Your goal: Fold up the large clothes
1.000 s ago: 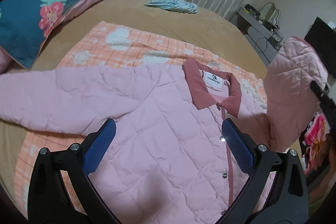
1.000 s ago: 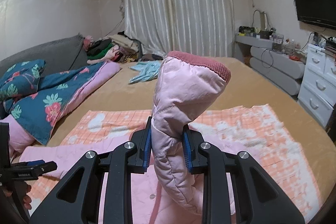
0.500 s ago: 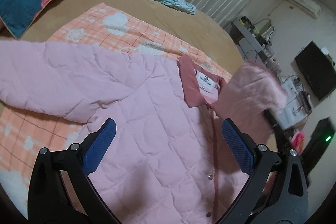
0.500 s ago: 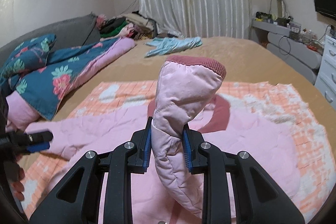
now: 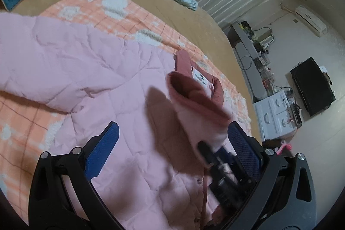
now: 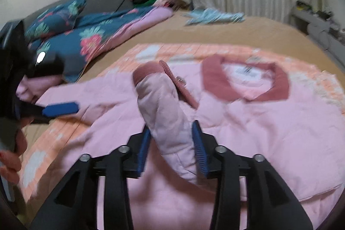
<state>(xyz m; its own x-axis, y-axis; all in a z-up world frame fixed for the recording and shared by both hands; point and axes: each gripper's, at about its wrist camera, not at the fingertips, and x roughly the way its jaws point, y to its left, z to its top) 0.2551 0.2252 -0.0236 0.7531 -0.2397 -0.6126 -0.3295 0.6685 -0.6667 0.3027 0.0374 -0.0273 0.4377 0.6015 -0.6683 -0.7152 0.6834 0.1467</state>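
Across the bed (image 6: 248, 31) lies the pink jacket (image 6: 269, 122); its sleeve (image 6: 166, 107), raised before, now rests on it between the right tool's (image 6: 171, 139) opening pads. Left tool (image 5: 170, 143) stays spread, empty.

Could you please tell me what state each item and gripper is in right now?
Pink jacket: spread flat on the bed, front up, snapped shut.
Right sleeve: folded across the chest, between the opening jaws.
Left sleeve: still stretched out sideways, unfolded.
Right gripper: opening, letting the sleeve go.
Left gripper: open, holding nothing.
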